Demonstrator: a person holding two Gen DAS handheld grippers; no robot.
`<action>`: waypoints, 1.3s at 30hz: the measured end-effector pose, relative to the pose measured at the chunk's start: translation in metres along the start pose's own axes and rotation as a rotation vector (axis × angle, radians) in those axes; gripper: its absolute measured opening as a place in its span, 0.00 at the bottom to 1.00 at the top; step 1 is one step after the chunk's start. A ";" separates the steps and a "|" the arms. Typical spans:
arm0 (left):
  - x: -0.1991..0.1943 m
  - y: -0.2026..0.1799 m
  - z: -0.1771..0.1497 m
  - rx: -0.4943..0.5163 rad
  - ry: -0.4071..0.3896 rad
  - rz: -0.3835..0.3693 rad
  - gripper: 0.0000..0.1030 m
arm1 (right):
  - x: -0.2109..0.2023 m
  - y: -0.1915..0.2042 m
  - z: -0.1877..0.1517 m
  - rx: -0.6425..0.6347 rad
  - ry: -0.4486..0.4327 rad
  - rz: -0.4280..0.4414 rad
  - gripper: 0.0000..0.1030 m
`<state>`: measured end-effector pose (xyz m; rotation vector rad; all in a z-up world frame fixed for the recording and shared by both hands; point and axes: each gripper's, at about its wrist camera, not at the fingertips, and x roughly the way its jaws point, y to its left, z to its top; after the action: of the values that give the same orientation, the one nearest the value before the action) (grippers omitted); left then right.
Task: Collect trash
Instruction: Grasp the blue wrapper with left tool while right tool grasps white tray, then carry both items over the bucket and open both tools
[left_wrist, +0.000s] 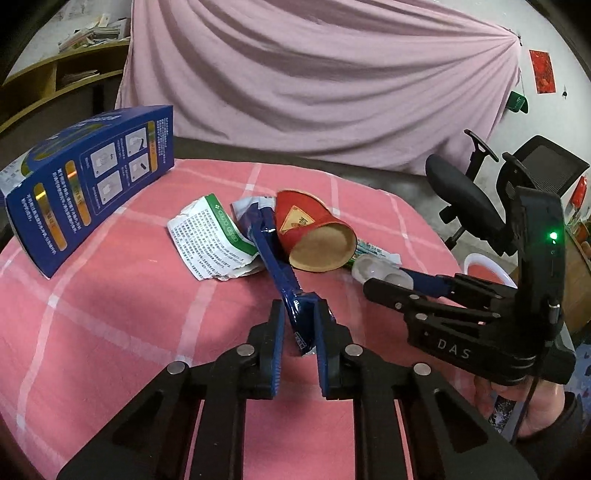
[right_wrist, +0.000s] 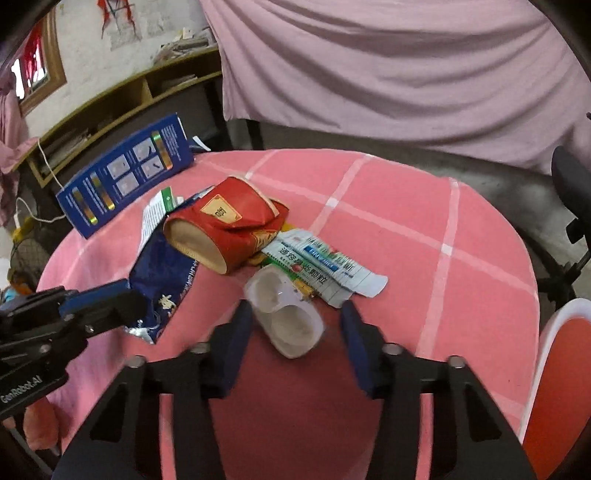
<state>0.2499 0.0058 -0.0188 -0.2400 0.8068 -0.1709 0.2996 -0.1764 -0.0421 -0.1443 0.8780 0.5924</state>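
A heap of trash lies on the pink checked tablecloth (left_wrist: 110, 295): a crushed red paper cup (left_wrist: 314, 236) (right_wrist: 229, 229), a dark blue foil wrapper (left_wrist: 277, 266) (right_wrist: 162, 273), a white printed leaflet (left_wrist: 210, 236), a flattened medicine box (right_wrist: 321, 266) and a white plastic double-cup tray (left_wrist: 380, 271) (right_wrist: 284, 314). My left gripper (left_wrist: 300, 314) (right_wrist: 125, 299) is shut on the near end of the blue wrapper. My right gripper (right_wrist: 295, 317) (left_wrist: 380, 284) is open, its fingers on either side of the white tray.
A blue carton (left_wrist: 88, 184) (right_wrist: 125, 173) lies at the table's far left. A pink curtain (left_wrist: 314, 74) hangs behind. A black office chair (left_wrist: 480, 192) stands at the right, with a white-rimmed red bin (right_wrist: 557, 369) beside the table. A wooden shelf (right_wrist: 110, 107) is at left.
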 end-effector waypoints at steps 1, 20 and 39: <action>-0.002 0.000 0.000 -0.001 -0.001 0.003 0.11 | -0.001 0.001 -0.001 -0.005 0.000 0.003 0.25; -0.068 -0.047 -0.041 0.113 -0.236 0.160 0.02 | -0.094 0.011 -0.039 -0.011 -0.346 0.040 0.12; -0.105 -0.179 -0.032 0.487 -0.631 -0.010 0.02 | -0.207 -0.043 -0.095 0.102 -0.872 -0.231 0.12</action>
<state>0.1449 -0.1456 0.0822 0.1631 0.1228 -0.2766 0.1571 -0.3344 0.0488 0.1061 0.0399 0.3339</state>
